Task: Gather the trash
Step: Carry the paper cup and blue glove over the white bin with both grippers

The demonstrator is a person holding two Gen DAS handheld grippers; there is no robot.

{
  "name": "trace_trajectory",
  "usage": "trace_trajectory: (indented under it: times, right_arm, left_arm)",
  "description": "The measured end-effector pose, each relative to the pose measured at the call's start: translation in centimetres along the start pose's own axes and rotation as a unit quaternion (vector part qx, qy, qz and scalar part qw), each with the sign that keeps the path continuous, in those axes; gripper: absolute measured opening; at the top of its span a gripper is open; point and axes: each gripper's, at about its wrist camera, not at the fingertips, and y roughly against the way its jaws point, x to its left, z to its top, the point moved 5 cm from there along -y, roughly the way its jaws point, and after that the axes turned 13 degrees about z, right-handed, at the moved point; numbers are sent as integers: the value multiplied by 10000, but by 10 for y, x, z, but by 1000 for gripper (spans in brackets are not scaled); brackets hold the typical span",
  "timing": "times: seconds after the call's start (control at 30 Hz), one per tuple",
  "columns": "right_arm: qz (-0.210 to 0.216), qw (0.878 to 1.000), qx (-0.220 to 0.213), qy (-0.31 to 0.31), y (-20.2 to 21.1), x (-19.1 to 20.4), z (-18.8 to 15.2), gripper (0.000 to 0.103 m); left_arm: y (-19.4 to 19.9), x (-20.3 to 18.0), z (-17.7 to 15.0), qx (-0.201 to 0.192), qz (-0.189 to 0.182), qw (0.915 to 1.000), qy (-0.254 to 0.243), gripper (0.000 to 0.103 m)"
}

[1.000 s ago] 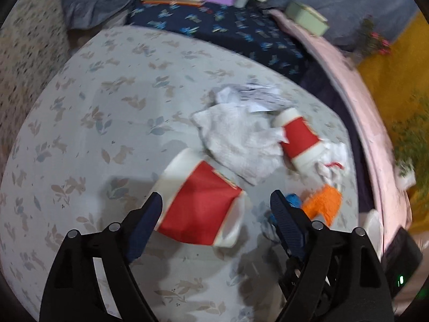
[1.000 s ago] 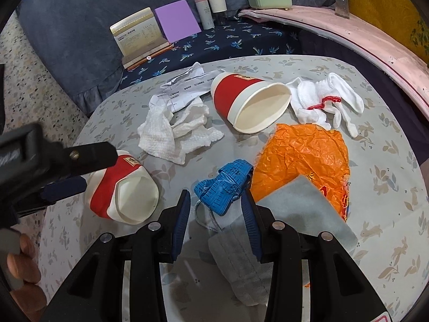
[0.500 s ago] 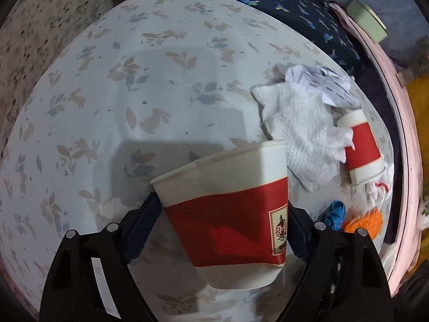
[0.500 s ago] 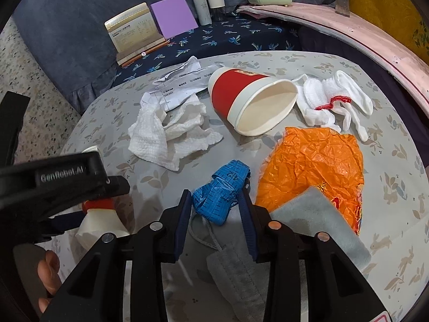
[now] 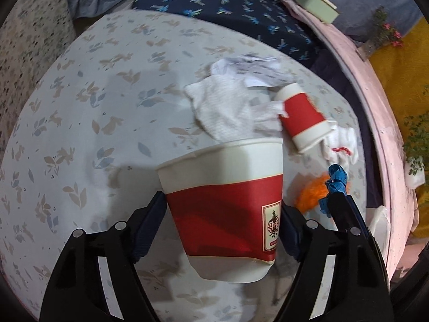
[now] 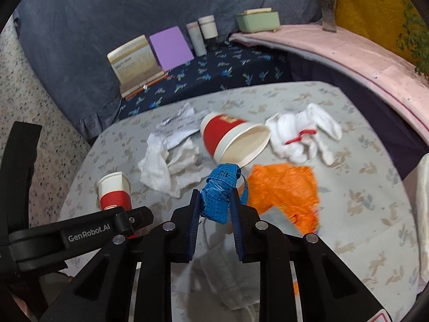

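My left gripper (image 5: 222, 209) is shut on a red and white paper cup (image 5: 225, 198) and holds it upright above the floral table (image 5: 93, 112); the cup also shows in the right wrist view (image 6: 115, 193). My right gripper (image 6: 215, 201) is shut on a bundled blue measuring tape (image 6: 219, 190), lifted off the table; the tape also shows in the left wrist view (image 5: 335, 179). A second red cup (image 6: 233, 139) lies on its side. White tissue (image 6: 169, 161), crumpled paper (image 6: 179, 123), white gloves (image 6: 303, 136), an orange wrapper (image 6: 284, 190) and a grey mask (image 6: 225, 271) lie on the table.
Behind the table a dark floral bench (image 6: 214, 69) carries a book (image 6: 134, 64), a purple pad (image 6: 171, 47), two jars (image 6: 203, 33) and a green box (image 6: 257, 20). A pink ledge (image 6: 362, 61) curves along the right. Speckled floor (image 6: 40, 86) lies at the left.
My left gripper closed on the lying cup, lifted it and turned it upright. My right gripper closed on the blue tape and raised it off the table.
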Motion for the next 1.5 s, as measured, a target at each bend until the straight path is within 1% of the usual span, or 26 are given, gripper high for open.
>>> trace_trajectory:
  times: [0.17, 0.33, 0.5, 0.67, 0.87, 0.97, 1.03, 1.1, 1.17, 1.23, 1.33, 1.43, 1.47, 1.5]
  right_arm:
    - [-164, 9993, -302, -114, 33, -19, 10, 21]
    - [-388, 9975, -511, -304, 66, -48, 9, 21]
    - [-620, 9937, -734, -571, 101, -82, 0, 21]
    - [-895, 9877, -964, -843, 139, -121, -7, 21]
    - [-1260, 9775, -1210, -1180, 183, -169, -19, 21]
    - [-1440, 9715, -1308, -1356, 203, -191, -28, 21]
    - [-1528, 9679, -1352, -1469, 213, -204, -34, 20]
    - [-1617, 9645, -1379, -1567, 220, -216, -39, 21]
    - [-1690, 9612, -1400, -1673, 226, -227, -43, 21]
    - [-1767, 9583, -1402, -1754, 230, -237, -48, 21]
    - [-1827, 9551, -1402, -1862, 234, -249, -54, 21]
    - [-1864, 9527, -1391, -1954, 235, -257, -58, 23]
    - [-1872, 9521, -1395, -1976, 236, -258, -60, 24]
    - [-1904, 9505, -1415, -2006, 237, -260, -61, 24]
  left_arm:
    - [23, -41, 1, -177, -279, 9991, -274, 73]
    - [51, -90, -7, -403, -543, 9956, -653, 73]
    - [71, -138, -26, -549, -708, 9900, -1094, 73]
    - [79, -187, -50, -510, -901, 9819, -1587, 73]
    - [83, -246, -84, -379, -1170, 9670, -2232, 73]
    - [86, -276, -103, -373, -1304, 9563, -2592, 73]
    - [86, -291, -114, -334, -1386, 9505, -2760, 73]
    - [86, -306, -125, -311, -1457, 9434, -2964, 73]
    - [88, -323, -136, -341, -1556, 9344, -3185, 73]
    - [89, -337, -143, -364, -1595, 9286, -3331, 74]
    - [91, -356, -150, -399, -1697, 9226, -3442, 74]
    - [91, -370, -154, -340, -1809, 9180, -3514, 75]
    - [90, -373, -153, -329, -1822, 9176, -3518, 75]
    - [90, -375, -152, -356, -1804, 9192, -3482, 76]
